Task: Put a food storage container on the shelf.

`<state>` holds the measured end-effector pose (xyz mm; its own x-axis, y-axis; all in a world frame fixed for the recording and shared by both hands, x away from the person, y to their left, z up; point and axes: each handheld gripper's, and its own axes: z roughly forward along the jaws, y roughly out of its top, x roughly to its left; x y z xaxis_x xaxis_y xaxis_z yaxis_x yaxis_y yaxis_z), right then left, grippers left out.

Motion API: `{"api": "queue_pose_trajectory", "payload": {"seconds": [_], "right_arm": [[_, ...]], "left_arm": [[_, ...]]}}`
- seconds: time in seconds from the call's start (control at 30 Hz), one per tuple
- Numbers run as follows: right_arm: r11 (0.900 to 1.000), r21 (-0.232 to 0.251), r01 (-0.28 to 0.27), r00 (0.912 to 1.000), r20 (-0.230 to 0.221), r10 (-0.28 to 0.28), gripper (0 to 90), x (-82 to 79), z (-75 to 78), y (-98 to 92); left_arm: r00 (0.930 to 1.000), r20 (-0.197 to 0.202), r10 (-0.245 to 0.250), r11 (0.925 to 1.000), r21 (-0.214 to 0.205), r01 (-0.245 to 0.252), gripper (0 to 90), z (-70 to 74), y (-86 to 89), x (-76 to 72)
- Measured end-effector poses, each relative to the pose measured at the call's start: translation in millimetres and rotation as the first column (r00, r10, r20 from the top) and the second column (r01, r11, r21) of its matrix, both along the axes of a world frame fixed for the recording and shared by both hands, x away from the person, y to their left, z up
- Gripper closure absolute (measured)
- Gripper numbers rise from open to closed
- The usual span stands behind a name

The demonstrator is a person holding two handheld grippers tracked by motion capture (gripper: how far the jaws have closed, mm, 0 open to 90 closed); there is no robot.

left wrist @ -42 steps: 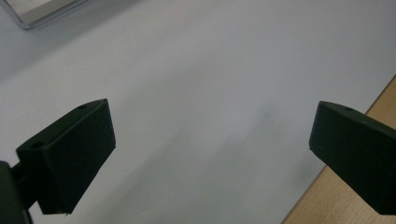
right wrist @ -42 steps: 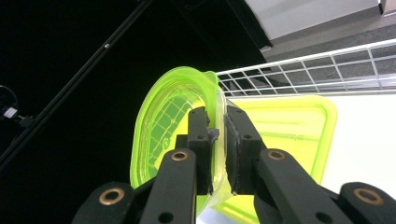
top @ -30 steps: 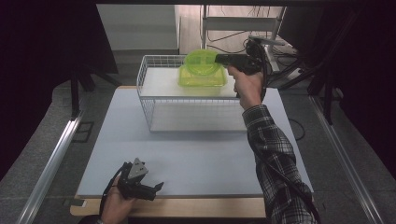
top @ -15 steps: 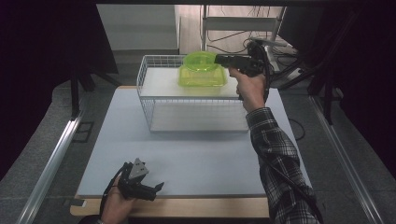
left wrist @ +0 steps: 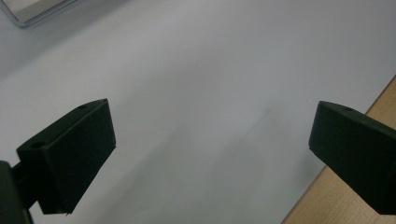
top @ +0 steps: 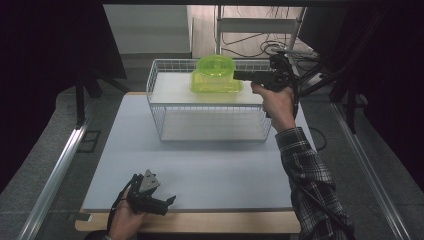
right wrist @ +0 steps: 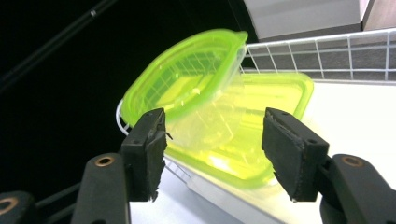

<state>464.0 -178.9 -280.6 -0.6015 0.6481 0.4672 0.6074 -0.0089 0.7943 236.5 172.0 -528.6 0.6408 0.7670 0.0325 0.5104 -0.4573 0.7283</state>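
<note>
The right claw [right wrist: 212,154] has just been opening, its jaws clear of the green tub [right wrist: 219,116], which sits right ahead, seemingly set down on the wire rack [top: 210,117]. The left claw [left wrist: 210,154] gapes empty over the bench [left wrist: 196,70] (apparently parked, waiting).

Wire basket [top: 210,122] blocks the table's far half; its walls fence the shelf on all sides, access from above only. Green container [top: 216,76] sits on the shelf's right part, left part free. Near mat [top: 210,170] open, w/ room all round.
</note>
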Motion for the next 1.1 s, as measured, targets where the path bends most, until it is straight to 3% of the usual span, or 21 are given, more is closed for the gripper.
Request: {"api": "queue_pose_trajectory", "payload": {"seconds": [0.43, 1.1], "right_arm": [[0.9931, -0.102, -0.058, 0.9974, 0.037, 0.062, 27.4, -21.9, -12.3, -0.6], [0.9773, -0.182, -0.107, 0.992, 0.046, 0.118, 17.0, -47.1, -45.2, 4.7]], "left_arm": [[1.0, 0.002, 0.001, 1.0, -0.001, -0.001, 0.2, 0.1, -0.1, 0.0], [1.0, 0.003, -0.002, 1.0, 0.001, 0.002, 0.2, -0.1, -0.2, 0.0]]}}
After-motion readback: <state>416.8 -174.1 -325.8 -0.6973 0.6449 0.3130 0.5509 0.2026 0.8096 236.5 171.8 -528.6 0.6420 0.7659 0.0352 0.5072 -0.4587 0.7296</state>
